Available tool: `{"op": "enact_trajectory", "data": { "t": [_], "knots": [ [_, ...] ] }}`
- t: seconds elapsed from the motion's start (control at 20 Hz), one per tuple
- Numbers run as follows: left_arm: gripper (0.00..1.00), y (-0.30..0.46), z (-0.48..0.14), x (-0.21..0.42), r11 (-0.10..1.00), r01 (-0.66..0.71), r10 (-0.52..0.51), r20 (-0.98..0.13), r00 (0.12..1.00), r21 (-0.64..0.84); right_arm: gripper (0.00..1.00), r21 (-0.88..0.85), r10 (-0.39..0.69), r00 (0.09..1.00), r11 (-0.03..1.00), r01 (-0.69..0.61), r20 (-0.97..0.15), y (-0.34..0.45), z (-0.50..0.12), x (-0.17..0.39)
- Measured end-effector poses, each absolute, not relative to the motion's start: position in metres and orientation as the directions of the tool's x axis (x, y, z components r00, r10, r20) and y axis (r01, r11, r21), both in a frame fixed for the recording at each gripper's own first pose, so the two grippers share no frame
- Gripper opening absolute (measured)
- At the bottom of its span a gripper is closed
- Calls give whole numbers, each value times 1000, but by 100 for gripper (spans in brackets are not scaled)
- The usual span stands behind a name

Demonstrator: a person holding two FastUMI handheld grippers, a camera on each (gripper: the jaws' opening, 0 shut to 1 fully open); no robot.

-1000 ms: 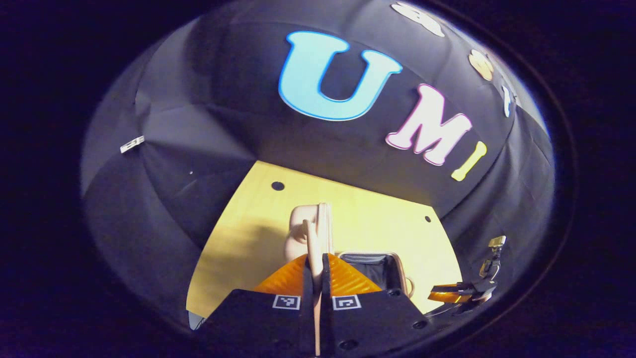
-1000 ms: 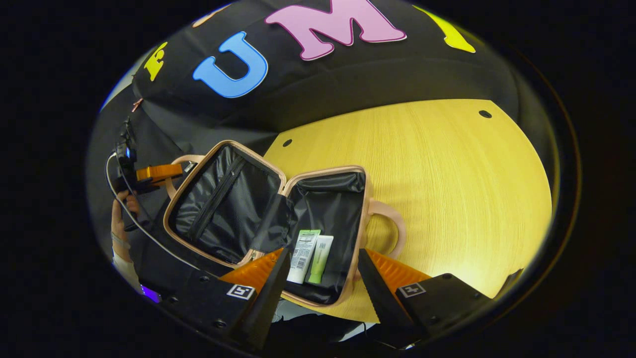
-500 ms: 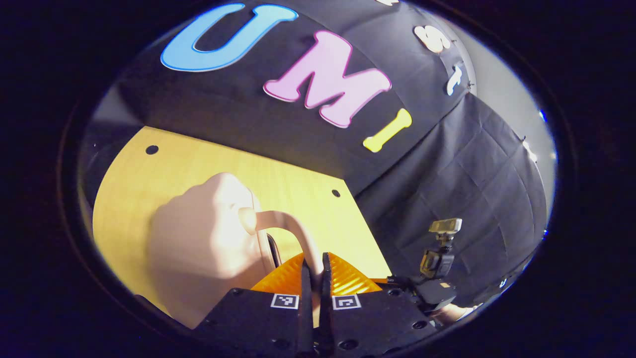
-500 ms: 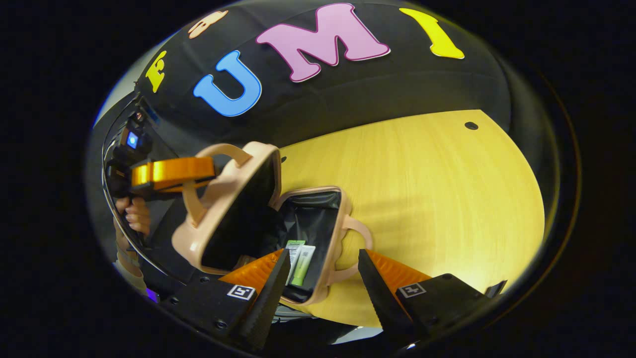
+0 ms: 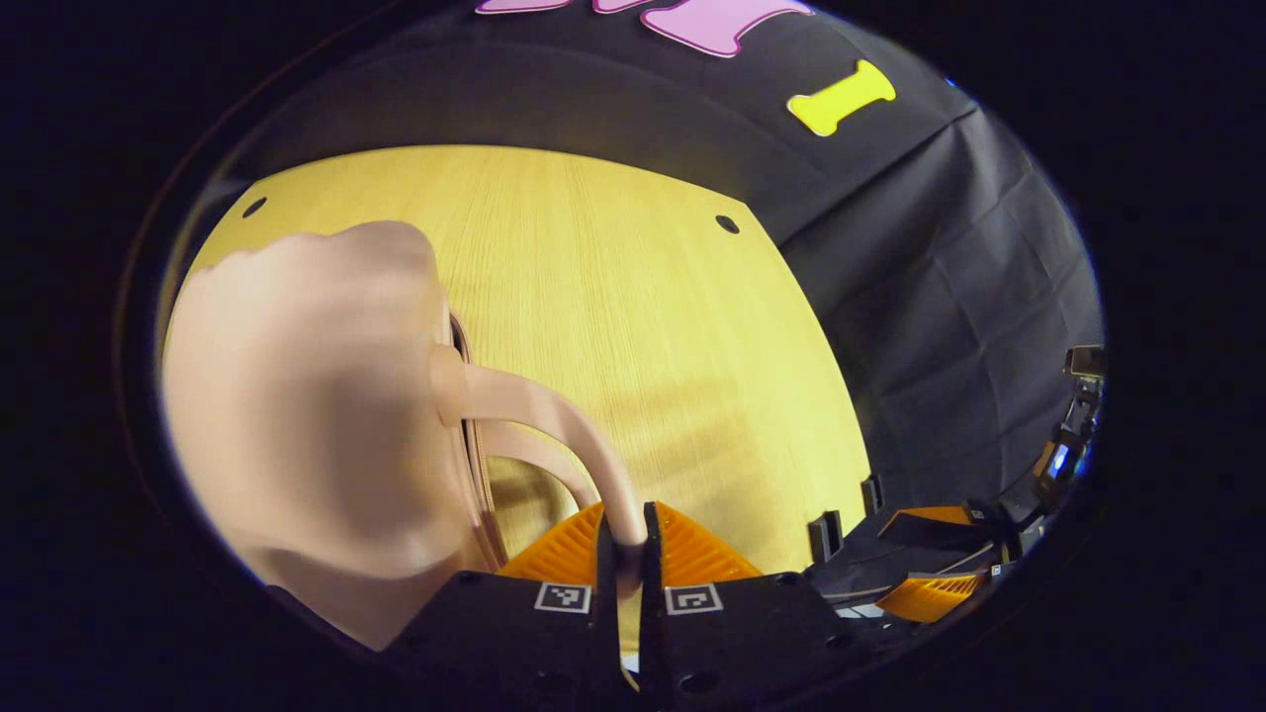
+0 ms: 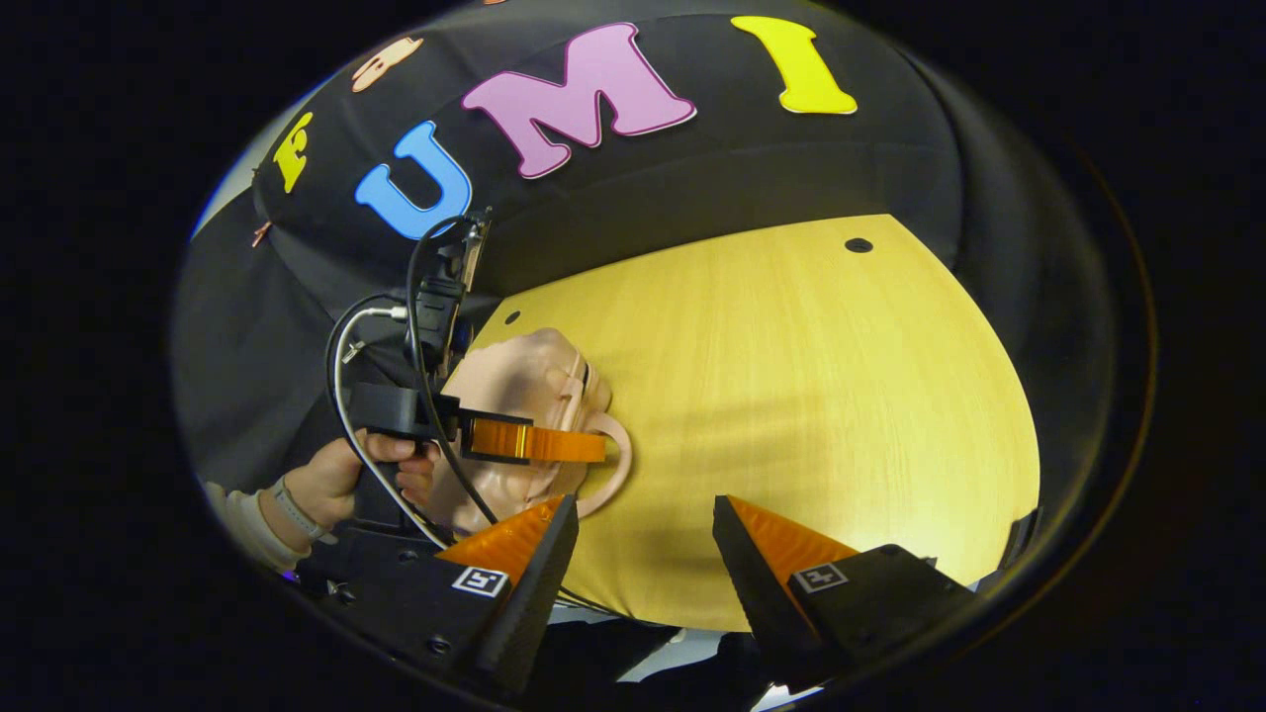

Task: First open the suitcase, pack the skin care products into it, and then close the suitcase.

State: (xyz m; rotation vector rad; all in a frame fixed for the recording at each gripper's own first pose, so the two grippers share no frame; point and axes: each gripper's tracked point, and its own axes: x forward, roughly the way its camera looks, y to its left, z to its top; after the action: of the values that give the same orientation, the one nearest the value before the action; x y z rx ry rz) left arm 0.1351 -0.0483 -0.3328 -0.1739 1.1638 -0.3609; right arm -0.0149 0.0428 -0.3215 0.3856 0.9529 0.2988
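Lying just ahead of left hand-held gripper (image 5: pixel 623 539): closed suitcase (image 5: pixel 307 415).

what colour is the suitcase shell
Pale pink-beige all over the suitcase, handle included; it shows best in the left gripper view.

Readable text: none is found.
Square coded markers (image 5: pixel 563 597): borne on the left gripper (image 5: pixel 625 539) body, no characters legible.
Square coded markers (image 6: pixel 480 580): borne on the right gripper (image 6: pixel 643 524) body, likewise unreadable.

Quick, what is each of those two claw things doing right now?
Left gripper: shut on the suitcase handle.
Right gripper: open, holding nothing.
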Motion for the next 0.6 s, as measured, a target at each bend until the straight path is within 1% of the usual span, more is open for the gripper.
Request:
{"op": "enact_trajectory", "data": {
  "t": [0.05, 0.1, 0.15, 0.3, 0.35, 0.4, 0.45, 0.5, 0.55, 0.6],
  "knots": [
    [14, -47, -336, 135, 939, 184, -338, -872, 355, -289, 88, 443, 412, 548, 893, -84, -728, 37, -323, -17],
    [19, -49, -340, 134, 945, 168, -322, -878, 354, -279, 88, 440, 415, 550, 893, -94, -725, 33, -323, -17],
    [21, -49, -340, 136, 949, 139, -313, -879, 359, -282, 88, 432, 417, 552, 895, -111, -722, 28, -324, -16],
    [23, -44, -322, 144, 964, 51, -256, -864, 434, -261, 88, 395, 445, 558, 893, -216, -700, 20, -316, -11],
    [27, -40, -309, 148, 970, 35, -228, -845, 484, -242, 88, 393, 471, 549, 881, -262, -690, 21, -313, -12],
    [48, -42, -295, 152, 969, 34, -227, -822, 522, -246, 89, 389, 493, 541, 870, -304, -681, 22, -309, -11],
    [33, -43, -276, 154, 970, 24, -212, -793, 571, -243, 90, 378, 507, 536, 861, -339, -675, 22, -305, -10],
    [45, -44, -256, 160, 971, 23, -200, -747, 634, -240, 90, 361, 515, 541, 855, -371, -665, 21, -298, -7],
    [51, -47, -233, 160, 970, 35, -198, -706, 680, -239, 94, 340, 521, 550, 850, -402, -652, 22, -290, -2],
    [57, -47, -207, 159, 971, 52, -195, -653, 732, -232, 95, 318, 528, 563, 844, -432, -636, 24, -279, 1]
  ]
}}
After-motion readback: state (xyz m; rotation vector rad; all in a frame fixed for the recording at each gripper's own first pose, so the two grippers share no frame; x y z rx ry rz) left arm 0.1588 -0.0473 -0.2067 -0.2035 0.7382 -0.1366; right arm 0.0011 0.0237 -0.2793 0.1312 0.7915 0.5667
